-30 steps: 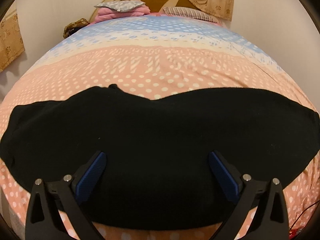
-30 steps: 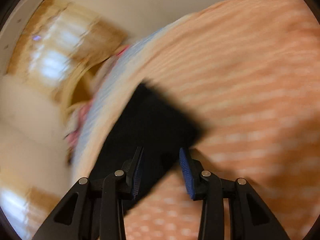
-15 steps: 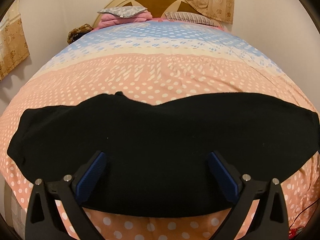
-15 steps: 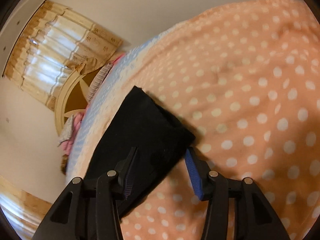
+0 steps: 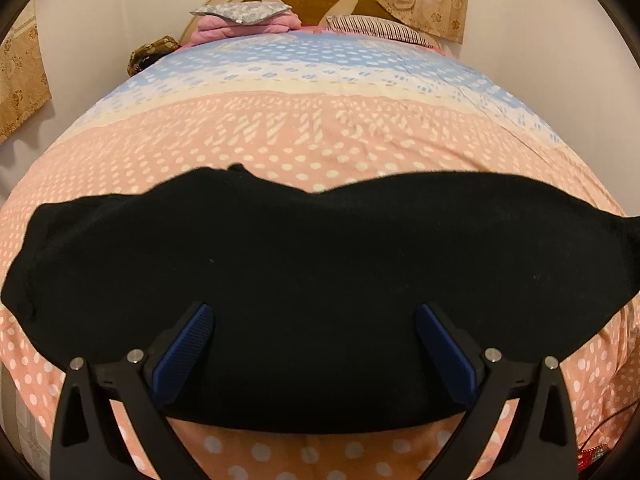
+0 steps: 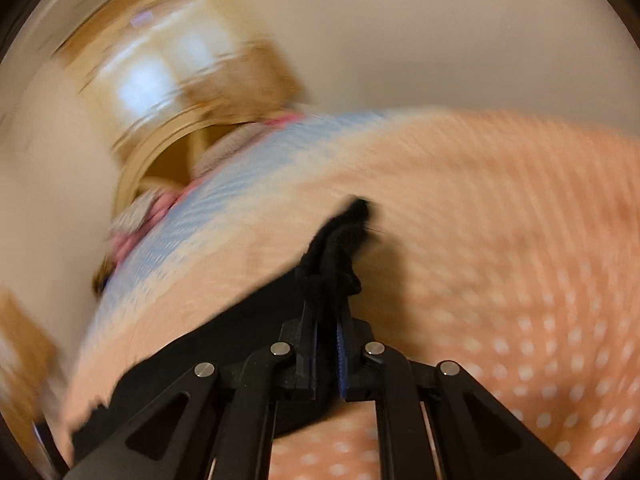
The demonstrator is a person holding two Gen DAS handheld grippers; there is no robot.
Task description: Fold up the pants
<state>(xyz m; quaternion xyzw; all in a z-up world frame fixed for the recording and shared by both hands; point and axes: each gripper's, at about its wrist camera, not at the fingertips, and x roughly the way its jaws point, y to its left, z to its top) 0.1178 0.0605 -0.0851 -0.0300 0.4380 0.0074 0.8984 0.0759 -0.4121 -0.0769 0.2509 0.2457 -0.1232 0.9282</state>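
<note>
The black knit pants (image 5: 320,280) were spread lengthwise across the near end of the bed, on its peach, cream and blue dotted bedspread (image 5: 312,128). The left hand-held gripper (image 5: 314,344) was held above the middle of the pants with its blue-padded fingers (image 5: 182,356) set wide, nothing between them. In the blurred right wrist view, the right hand-held gripper (image 6: 326,344) was clamped on a bunched end of the pants (image 6: 334,252).

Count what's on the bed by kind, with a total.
Black pants: 1
Gray pillow: 1
Striped pillow: 1
Pink folded blanket: 1
Brown patterned bundle: 1
Total: 5
</note>
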